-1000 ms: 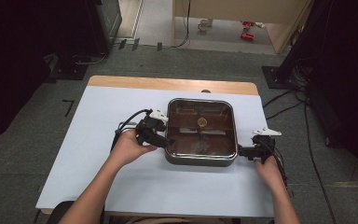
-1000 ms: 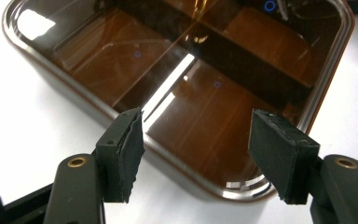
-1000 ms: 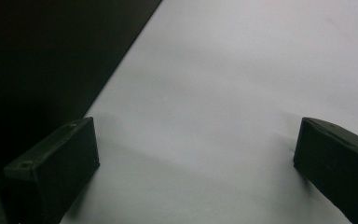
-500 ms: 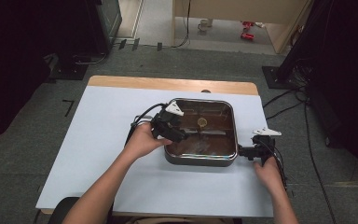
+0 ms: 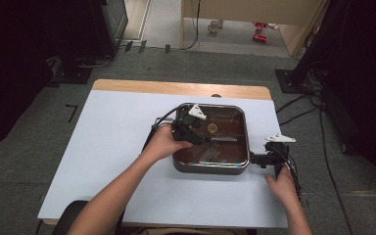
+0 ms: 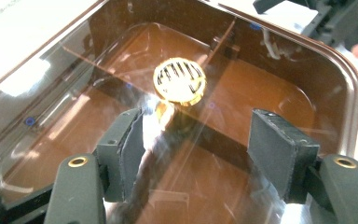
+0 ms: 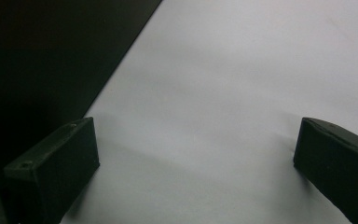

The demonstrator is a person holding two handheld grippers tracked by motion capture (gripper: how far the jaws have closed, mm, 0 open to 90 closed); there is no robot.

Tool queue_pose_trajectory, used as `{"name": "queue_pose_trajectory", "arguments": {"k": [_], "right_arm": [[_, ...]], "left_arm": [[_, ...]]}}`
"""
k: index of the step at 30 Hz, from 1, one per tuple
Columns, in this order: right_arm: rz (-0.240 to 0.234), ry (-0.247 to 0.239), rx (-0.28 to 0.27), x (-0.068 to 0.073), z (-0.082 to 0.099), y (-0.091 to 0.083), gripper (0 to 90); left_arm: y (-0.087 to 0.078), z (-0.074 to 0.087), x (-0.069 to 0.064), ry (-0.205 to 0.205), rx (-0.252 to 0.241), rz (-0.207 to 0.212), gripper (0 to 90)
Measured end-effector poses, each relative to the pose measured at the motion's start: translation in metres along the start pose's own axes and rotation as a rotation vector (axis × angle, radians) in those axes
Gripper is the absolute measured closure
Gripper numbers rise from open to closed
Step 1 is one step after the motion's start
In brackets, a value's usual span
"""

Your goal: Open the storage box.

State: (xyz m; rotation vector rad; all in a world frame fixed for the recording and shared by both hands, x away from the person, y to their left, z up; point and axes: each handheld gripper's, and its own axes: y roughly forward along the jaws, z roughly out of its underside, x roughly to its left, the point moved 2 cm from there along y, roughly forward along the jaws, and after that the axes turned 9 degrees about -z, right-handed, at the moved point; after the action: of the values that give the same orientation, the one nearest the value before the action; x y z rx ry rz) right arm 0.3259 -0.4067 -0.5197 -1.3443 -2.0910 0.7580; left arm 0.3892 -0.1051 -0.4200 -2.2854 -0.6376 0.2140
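We are looking down on a pale blue table [image 5: 103, 147] with a wooden strip along its far edge, standing on grey carpet; dark equipment and cables are lying around it, and a lighter floor is showing at the far side of the room. A square brown pan with a clear lid [image 5: 210, 166] is sitting right of the table's centre, a small gold vent [image 6: 179, 81] in the lid's middle. The left hand [image 5: 164, 143] is reaching in from the near left, holding the left gripper [image 6: 196, 149] over the lid's left part; its jaws are standing partly apart above the glass just near the vent, gripping nothing, having just narrowed slightly. The right hand [image 5: 281, 186] is resting near the pan's right side, its right gripper [image 7: 193, 163] pointing at bare table, jaws wide and empty.
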Motion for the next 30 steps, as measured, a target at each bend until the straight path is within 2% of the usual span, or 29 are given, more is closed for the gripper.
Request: {"name": "queue_pose_trajectory", "arguments": {"k": [3, 6, 13, 18, 21, 22, 27, 30], "right_arm": [[0.000, 0.001, 0.001, 0.000, 0.000, 0.000, 0.0], [0.000, 0.002, 0.001, 0.000, 0.000, 0.000, 0.0], [0.001, 0.001, 0.001, 0.000, 0.000, 0.000, 0.0], [0.001, 0.002, 0.001, 0.000, 0.000, 0.000, 0.0], [0.000, 0.002, 0.001, 0.000, 0.000, 0.000, 0.0], [0.000, 0.002, 0.001, 0.000, 0.000, 0.000, 0.0], [0.000, 0.002, 0.001, 0.000, 0.000, 0.000, 0.0], [0.000, 0.002, 0.000, 0.000, 0.000, 0.000, 0.0]], "left_arm": [[0.013, -0.003, 0.003, -0.022, -0.011, 0.015, 37.5], [0.018, -0.004, 0.004, -0.021, -0.004, 0.010, 37.7], [0.035, -0.004, 0.005, -0.020, -0.033, 0.002, 40.4], [0.038, -0.005, 0.003, -0.017, -0.054, 0.003, 46.7], [0.038, -0.005, 0.001, 0.004, -0.065, 0.000, 53.8], [0.038, -0.005, 0.000, 0.008, -0.064, -0.014, 57.8], [0.038, -0.005, 0.002, -0.003, -0.069, 0.001, 58.5], [0.037, -0.005, 0.001, -0.007, -0.061, -0.007, 58.8]]}}
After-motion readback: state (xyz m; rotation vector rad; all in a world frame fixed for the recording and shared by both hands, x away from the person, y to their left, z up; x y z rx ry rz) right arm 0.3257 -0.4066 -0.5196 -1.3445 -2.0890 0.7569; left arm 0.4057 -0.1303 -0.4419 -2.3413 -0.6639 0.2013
